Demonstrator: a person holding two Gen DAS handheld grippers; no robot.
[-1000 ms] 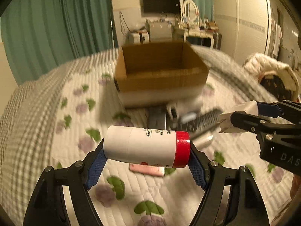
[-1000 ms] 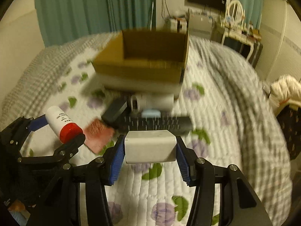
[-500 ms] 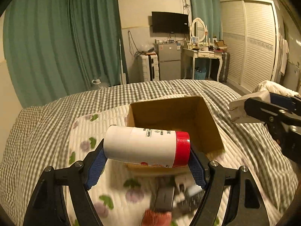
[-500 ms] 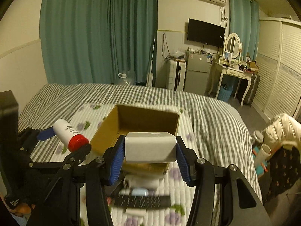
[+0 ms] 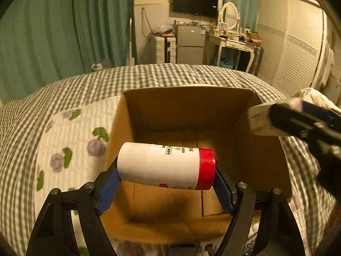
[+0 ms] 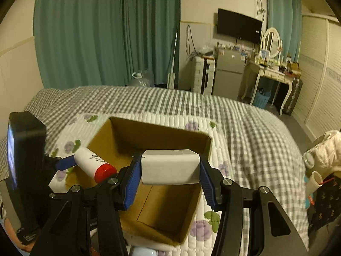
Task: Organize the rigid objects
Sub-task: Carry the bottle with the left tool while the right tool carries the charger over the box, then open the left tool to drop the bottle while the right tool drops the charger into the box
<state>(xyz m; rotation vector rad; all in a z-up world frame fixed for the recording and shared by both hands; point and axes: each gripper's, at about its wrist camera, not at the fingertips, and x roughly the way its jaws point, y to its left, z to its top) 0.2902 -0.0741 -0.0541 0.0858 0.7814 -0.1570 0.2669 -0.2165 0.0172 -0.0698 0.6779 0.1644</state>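
My left gripper (image 5: 166, 178) is shut on a white bottle with a red cap (image 5: 164, 165), held sideways above the open cardboard box (image 5: 187, 111). My right gripper (image 6: 170, 177) is shut on a white rectangular block (image 6: 170, 166), also held above the box (image 6: 149, 128). The bottle shows at the left of the right wrist view (image 6: 93, 164), over the box's left side. The block and the right gripper show at the right edge of the left wrist view (image 5: 262, 119), over the box's right wall. The box floor looks bare.
The box sits on a floral quilt (image 6: 213, 217) over a checked bedspread (image 6: 245, 128). A white object (image 6: 141, 251) lies just in front of the box. A fridge (image 6: 229, 74), a dressing table (image 6: 272, 72) and green curtains (image 6: 106, 32) stand beyond the bed.
Both grippers have risen from the items on the quilt and moved forward over the open box, each still holding its object.
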